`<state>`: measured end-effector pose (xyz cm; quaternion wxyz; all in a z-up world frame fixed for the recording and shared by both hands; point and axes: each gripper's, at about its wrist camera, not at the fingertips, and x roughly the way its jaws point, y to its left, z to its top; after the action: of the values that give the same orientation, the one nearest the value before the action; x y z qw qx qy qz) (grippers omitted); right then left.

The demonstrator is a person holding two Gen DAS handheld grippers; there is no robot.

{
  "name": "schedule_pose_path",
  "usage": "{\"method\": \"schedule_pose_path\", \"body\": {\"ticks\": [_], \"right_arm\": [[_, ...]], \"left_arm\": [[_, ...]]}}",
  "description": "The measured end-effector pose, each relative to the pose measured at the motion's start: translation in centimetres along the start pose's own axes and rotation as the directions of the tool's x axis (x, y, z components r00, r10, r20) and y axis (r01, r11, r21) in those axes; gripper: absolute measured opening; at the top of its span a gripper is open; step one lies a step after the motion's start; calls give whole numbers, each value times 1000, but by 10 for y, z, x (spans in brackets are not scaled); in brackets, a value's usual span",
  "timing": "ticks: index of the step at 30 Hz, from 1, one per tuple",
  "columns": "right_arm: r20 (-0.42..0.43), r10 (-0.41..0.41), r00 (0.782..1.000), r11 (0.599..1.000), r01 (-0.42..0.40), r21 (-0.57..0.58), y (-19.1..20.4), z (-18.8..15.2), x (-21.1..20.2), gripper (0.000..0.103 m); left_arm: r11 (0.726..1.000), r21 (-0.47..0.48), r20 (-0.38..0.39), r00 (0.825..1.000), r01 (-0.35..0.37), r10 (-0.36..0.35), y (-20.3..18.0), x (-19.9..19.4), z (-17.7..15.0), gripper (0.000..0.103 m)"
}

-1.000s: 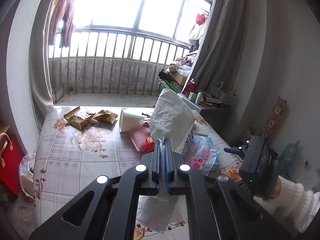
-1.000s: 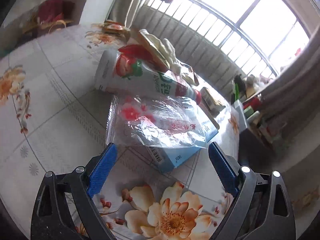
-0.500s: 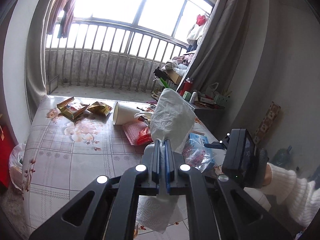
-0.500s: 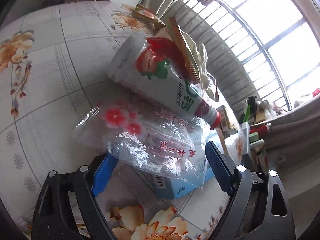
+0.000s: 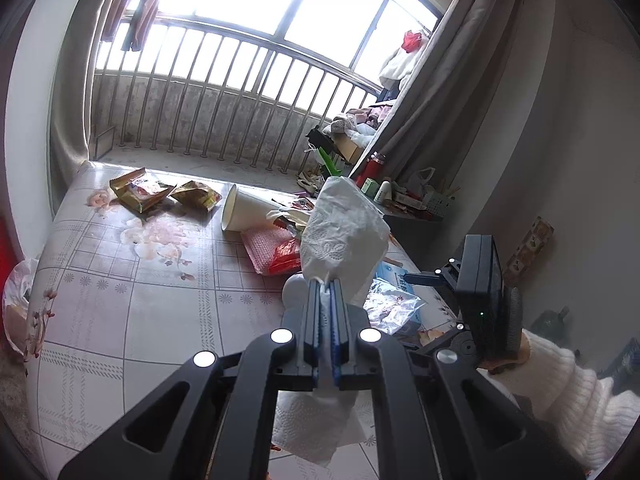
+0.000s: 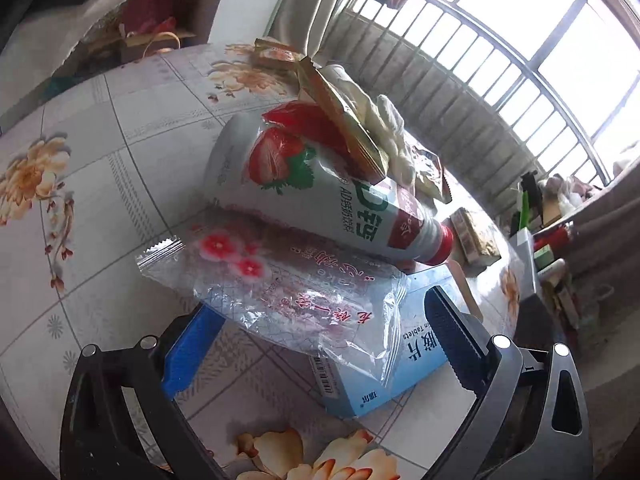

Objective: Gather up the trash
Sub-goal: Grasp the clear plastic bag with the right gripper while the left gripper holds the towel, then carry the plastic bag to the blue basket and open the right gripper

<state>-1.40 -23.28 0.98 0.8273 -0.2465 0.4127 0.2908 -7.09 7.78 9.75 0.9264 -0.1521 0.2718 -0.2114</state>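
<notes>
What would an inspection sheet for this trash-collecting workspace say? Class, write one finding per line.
Surface: floral-patterned tablecloth.
Job's things: crumpled white paper towel; clear flower-printed plastic wrapper on a light blue tablet box; strawberry-labelled white bottle on its side; white paper cup tipped over; gold snack wrappers.
Clutter: cluttered shelf.
Grippers: left gripper shut on towel; right gripper opening around wrapper.
Cables: nothing seen.
Surroundings: barred window, grey curtain.

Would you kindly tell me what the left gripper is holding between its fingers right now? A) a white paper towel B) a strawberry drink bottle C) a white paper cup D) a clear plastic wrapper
A: in the left wrist view the left gripper is shut on a white paper towel, which sticks out above and hangs below its fingers.
</notes>
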Motion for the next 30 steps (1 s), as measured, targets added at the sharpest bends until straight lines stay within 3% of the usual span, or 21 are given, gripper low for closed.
{"method": "schedule_pose_path", "body": {"ticks": [2,5,6,7,8,9,10,13,16,20,23,27,30], "right_arm": [[-22,9,1000,1000,-8,22,-1,5,7,95],[-14,-96,995,993,95,-64,12,6,16,93],[-13,-107,994,990,105,-89,17,5,18,83],[-11,-118,993,988,117,-102,21,4,18,64],[-2,-134,991,985,133,-112,24,1,16,54],[14,-152,988,981,152,-122,26,1,12,33],[41,-182,982,973,186,-139,30,1,7,24],[110,-212,971,956,229,-183,37,-1,-13,15],[152,-232,961,951,257,-170,38,-7,-35,13],[186,-236,954,971,240,-1,16,-27,-79,12],[190,-272,943,947,227,227,-14,-73,-127,13],[145,-338,930,822,217,526,-34,-175,-205,13],[15,-377,926,696,273,664,-28,-256,-243,13]], "left_arm": [[1000,-16,-4,1000,12,-12,2,0,-1,4],[1000,-2,9,1000,-6,6,0,-4,-3,4],[1000,2,12,1000,-10,10,-1,-5,-4,4],[1000,6,12,1000,-13,13,-1,-7,-5,4],[1000,9,11,1000,-17,17,-1,-8,-5,4],[1000,9,11,1000,-23,23,-1,-9,-6,5],[999,8,9,999,-31,31,0,-10,-7,5],[999,-1,-2,999,-46,46,2,-11,-8,5],[999,-20,-14,999,-40,39,2,-10,-8,5],[1000,6,-12,1000,-15,15,-20,-16,-8,5],[997,67,-18,999,34,-32,-54,-19,-8,5],[980,122,-69,986,159,-151,-111,-9,-11,5],[952,160,-119,962,262,-244,-157,8,-17,5]]}}
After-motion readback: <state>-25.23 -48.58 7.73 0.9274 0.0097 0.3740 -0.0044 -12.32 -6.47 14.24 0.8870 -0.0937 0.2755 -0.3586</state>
